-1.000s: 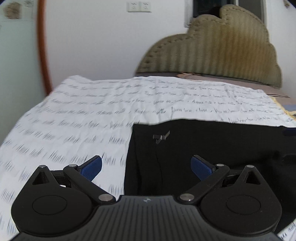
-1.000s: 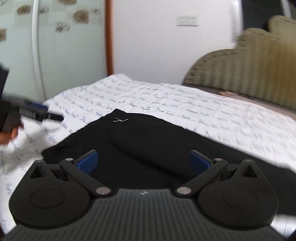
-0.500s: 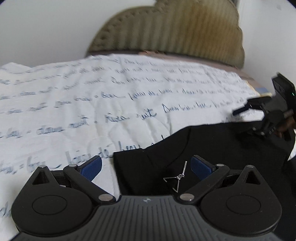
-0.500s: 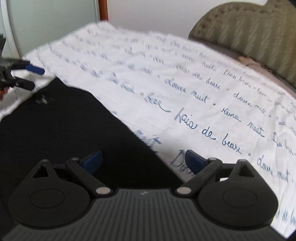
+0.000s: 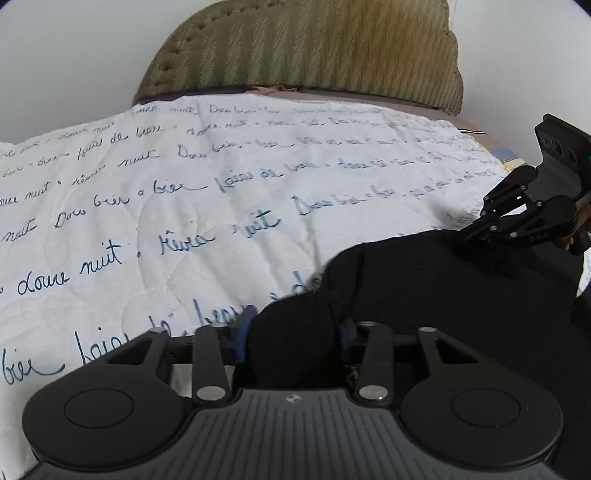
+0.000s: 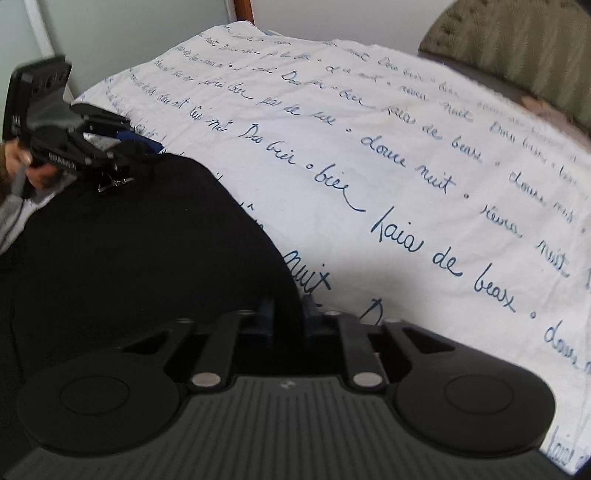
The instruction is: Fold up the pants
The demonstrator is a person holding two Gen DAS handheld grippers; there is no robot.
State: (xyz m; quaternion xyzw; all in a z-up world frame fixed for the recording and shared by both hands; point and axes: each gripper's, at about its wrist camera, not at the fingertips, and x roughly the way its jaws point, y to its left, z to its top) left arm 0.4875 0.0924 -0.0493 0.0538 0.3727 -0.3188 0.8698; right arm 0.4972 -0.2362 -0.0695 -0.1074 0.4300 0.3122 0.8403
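Black pants [image 5: 461, 295] lie on a white bedspread [image 5: 221, 221] printed with blue handwriting. My left gripper [image 5: 295, 332] is shut on a bunched corner of the pants' edge, its blue pads pinching the black cloth. My right gripper [image 6: 288, 317] is shut on the other corner of the same edge of the pants [image 6: 129, 258]. Each gripper shows in the other's view: the right one [image 5: 480, 229] at the far right, the left one [image 6: 144, 147] at the far left beside a small metal clasp [image 6: 114, 182].
An olive padded headboard [image 5: 314, 48] stands at the far end of the bed against a white wall. A glass door with a wooden frame [image 6: 242, 11] is at the back left in the right wrist view. The bedspread [image 6: 406, 147] stretches out beyond the pants.
Both grippers were open above the pants; they have come down to the pants' edge and closed on the cloth, one at each corner.
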